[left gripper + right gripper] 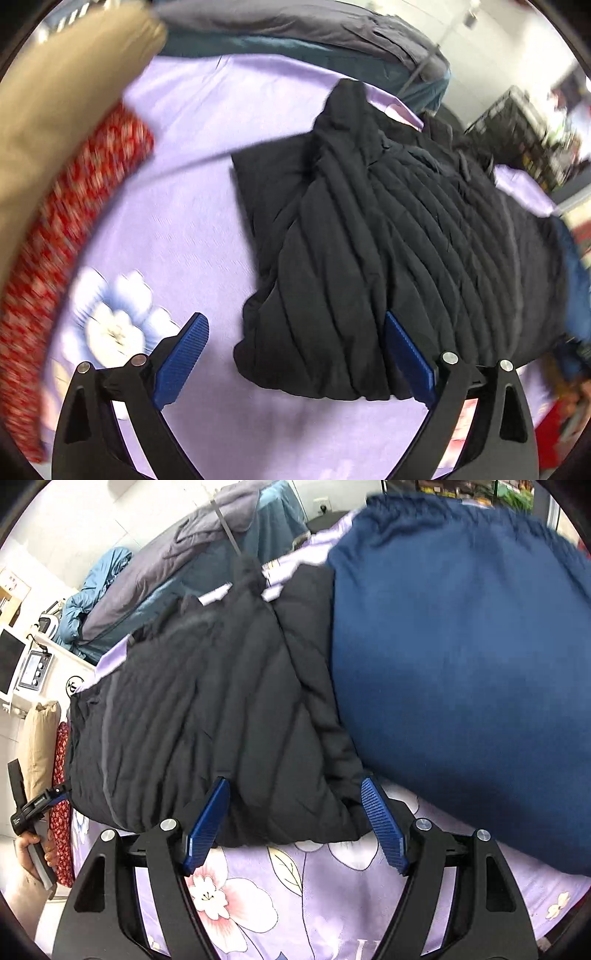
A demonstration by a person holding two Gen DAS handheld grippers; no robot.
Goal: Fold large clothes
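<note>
Left gripper (pixel 295 350): nearest the left wrist camera, jaws spread wide with nothing pinched; the left blue pad (pixel 181 363) hung over bare sheet, the right one sat at the near hem of the jacket, and contact could not be told.
Right gripper (pixel 295 825): jaws apart, straddling the jacket's near edge; neither pad pressed the fabric and nothing was gripped.
Black quilted jacket (pixel 369 258): lay bunched and partly folded on the bed, its ribbed panels rumpled, its near edge just ahead of both grippers.
Lilac floral sheet (pixel 295 897): covered the bed under the jacket.
Navy blue garment (pixel 461 664): lay just beside the jacket on its right in the right wrist view, touching it.
Tan pillow (pixel 59 110) and red patterned cushion (pixel 62 229): at the bed's left side, blurred.
Grey and teal bedding (pixel 177 576): heaped beyond the jacket.
Person's hand (pixel 31 849): at the left edge of the right wrist view, around the other gripper's handle.
</note>
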